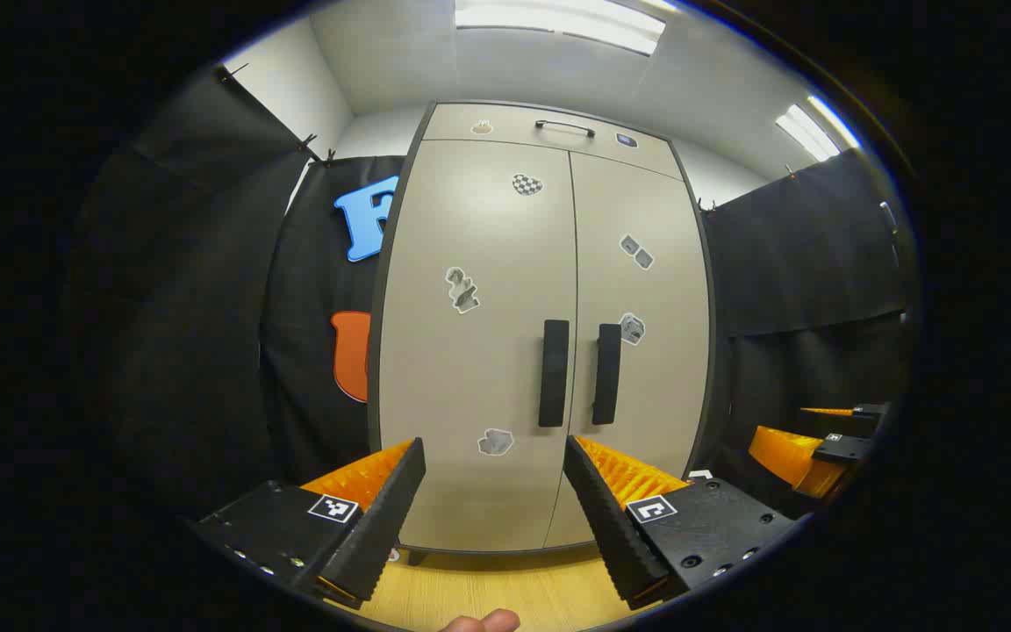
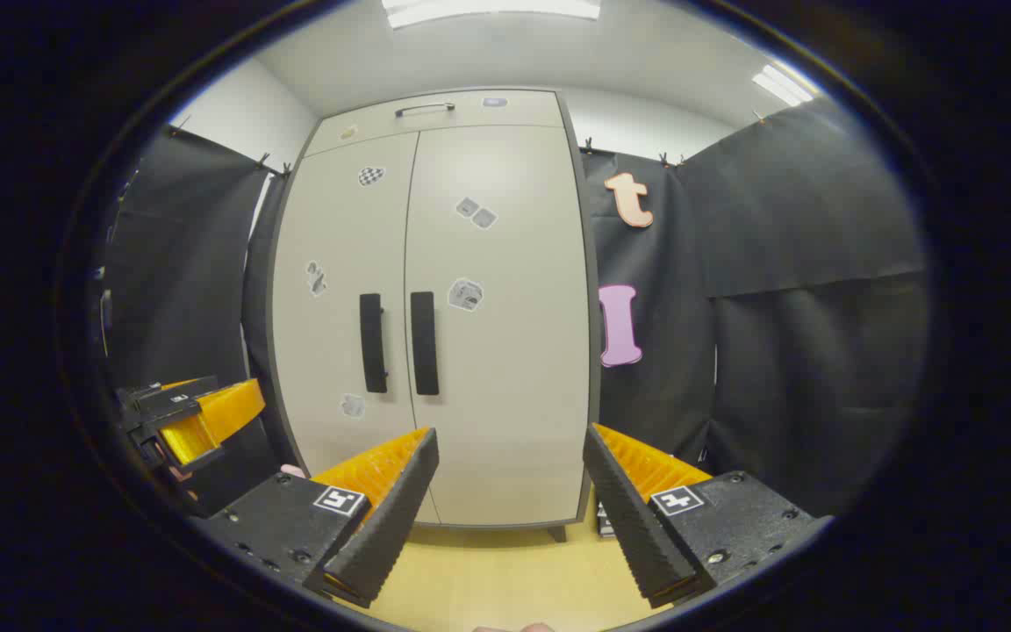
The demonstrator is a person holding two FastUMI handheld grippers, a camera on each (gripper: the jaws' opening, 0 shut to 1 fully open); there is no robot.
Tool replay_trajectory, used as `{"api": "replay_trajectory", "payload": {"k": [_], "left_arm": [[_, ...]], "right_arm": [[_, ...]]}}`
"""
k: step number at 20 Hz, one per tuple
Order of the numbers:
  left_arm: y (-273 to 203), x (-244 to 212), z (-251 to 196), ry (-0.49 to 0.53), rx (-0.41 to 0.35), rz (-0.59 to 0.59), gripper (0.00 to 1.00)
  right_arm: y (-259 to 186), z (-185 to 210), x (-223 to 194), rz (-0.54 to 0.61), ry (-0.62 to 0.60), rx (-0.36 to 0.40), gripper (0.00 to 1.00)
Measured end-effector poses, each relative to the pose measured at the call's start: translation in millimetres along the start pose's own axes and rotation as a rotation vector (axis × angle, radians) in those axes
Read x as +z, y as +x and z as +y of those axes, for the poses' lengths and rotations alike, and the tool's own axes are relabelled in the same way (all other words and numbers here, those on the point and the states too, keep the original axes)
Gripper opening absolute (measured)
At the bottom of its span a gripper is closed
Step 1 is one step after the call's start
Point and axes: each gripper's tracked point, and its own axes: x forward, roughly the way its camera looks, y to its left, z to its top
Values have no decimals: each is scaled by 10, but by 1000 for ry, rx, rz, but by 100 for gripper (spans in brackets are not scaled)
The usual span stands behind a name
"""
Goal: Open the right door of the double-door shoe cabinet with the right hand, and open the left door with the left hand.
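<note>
Shoe cabinet [image 1: 505,290] stands upright at the far end of the booth on a wooden floor [image 1: 488,588], both doors shut. In the left gripper view the left door [image 1: 470,351] and right door [image 1: 646,351] meet at a centre seam, with the left door handle [image 1: 554,373] and right door handle [image 1: 606,374] side by side, vertical, just either side of the seam. A top panel with a small bar handle [image 1: 565,128] sits above the doors. Stickers [image 1: 462,290] are scattered on both doors.

Left gripper [image 1: 495,455] is near, jaws open wide, holding nothing, well apart from the cabinet and pointing roughly at the left door below the handles. A fingertip [image 1: 483,621] shows at the bottom edge.

Right gripper [image 2: 511,441] likewise has its jaws spread open, empty, aimed at the lower part of the right door, not touching it. In the right gripper view the cabinet sits slightly left of centre, handles left of the jaws. The left gripper also shows at far left in this view, the right gripper at far right in the left gripper view.
</note>
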Motion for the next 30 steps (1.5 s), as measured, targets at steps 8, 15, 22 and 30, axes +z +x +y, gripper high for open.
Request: {"api": "replay_trajectory", "payload": {"k": [8,15,22,30], "left_arm": [[76,-72,30,4,0,15,95],[118,-116,86,-1,5,24,95],[21,-229,239,-8,32,49,95],[-41,-311,517,20,88,68,95]], "right_arm": [[65,27,-71,9,4,-16,100],[218,186,-51,18,21,21,100],[1102,691,448,-4,-13,101,100],[2103,1009,545,64,25,102,98]]}}
